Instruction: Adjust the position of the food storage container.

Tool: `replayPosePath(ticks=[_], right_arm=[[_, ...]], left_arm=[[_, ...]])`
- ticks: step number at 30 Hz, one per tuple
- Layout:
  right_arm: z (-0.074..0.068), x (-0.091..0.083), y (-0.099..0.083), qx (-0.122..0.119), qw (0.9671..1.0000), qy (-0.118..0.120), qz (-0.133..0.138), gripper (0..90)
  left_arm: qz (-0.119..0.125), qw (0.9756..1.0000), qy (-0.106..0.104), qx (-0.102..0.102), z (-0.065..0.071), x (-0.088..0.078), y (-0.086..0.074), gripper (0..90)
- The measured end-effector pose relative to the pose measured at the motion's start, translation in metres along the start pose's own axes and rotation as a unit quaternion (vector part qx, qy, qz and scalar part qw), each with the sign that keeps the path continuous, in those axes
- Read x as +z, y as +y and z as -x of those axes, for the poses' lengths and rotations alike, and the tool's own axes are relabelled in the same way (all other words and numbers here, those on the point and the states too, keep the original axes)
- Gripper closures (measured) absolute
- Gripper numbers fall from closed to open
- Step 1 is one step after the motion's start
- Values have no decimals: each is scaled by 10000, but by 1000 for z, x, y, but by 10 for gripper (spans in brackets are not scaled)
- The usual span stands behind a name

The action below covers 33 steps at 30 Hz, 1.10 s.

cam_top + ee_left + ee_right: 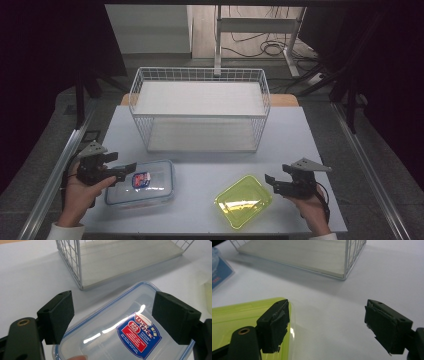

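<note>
A clear lidded food container (141, 183) with a blue rim and a red-and-blue label lies at the table's front left. My left gripper (126, 172) hovers over its left end, jaws wide apart and open; the left gripper view has the container (117, 325) below and between the jaws. A yellow-green translucent container (243, 200) sits at the front right. My right gripper (273, 183) stands open just right of it, nothing between its jaws. In the right gripper view the yellow-green container (239, 317) lies behind the left jaw.
A white wire basket rack (200, 108) with two pale shelves stands at the table's middle back, its near corner (80, 277) close ahead of the left gripper. Bare white tabletop (200, 170) lies between the two containers. Metal rails run along both table sides.
</note>
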State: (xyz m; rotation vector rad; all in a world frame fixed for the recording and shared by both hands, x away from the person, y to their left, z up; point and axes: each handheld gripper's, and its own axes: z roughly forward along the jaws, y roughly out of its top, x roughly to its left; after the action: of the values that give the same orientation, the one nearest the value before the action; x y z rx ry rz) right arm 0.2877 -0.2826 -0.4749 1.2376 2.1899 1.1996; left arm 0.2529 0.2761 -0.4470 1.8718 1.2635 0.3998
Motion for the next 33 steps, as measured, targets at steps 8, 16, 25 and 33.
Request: replayPosePath(ticks=[8,16,25,33], right_arm=[[0,-7,3,151,9999,40,25,213],[0,-7,3,202,9998,69,-41,213],[0,-7,3,218,9997,62,-73,213],[-2,-5,2,200,9996,114,-145,213]], left_arm=[[45,9999,-135,-72,-2,-5,0,255],[-2,9998,-107,-174,-8,-19,-7,493],[-195,9991,-273,-243,-15,-31,-17,822],[-537,9984,62,-168,-23,-36,-32,897]])
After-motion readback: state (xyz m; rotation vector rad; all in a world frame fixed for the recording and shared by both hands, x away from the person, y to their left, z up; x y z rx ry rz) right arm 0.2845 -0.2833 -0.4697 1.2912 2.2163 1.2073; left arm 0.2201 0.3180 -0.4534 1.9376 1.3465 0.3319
